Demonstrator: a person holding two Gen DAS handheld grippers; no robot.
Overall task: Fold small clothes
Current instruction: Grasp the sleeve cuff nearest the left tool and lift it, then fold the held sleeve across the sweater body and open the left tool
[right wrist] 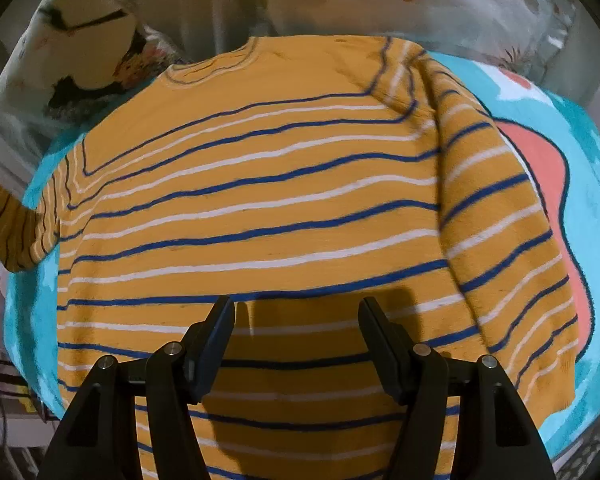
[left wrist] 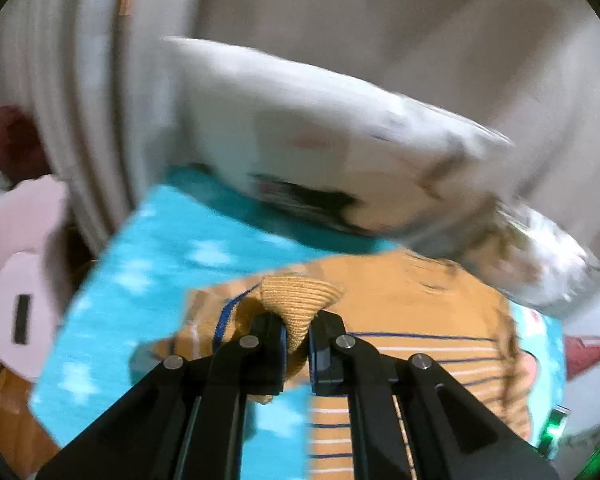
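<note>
The sweater [right wrist: 260, 184] lies flat on a turquoise blanket [right wrist: 588, 184]. The left gripper [left wrist: 298, 340] pinches its ribbed cuff [left wrist: 300, 300], lifted at the left. The right gripper [right wrist: 296, 320] hovers open and empty over the near hem.

the pillow [left wrist: 320, 128] is motion-blurred, and the sweater [right wrist: 260, 200] hem runs off the bottom edge.

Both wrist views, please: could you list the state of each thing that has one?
Striped sweater: spread flat on the blue towel, right sleeve folded in.
Sleeve cuff: lifted, pinched.
Left gripper: jaws shut on the cuff.
Right gripper: jaws open, empty, above the sweater.
Blue towel: laid flat.
</note>
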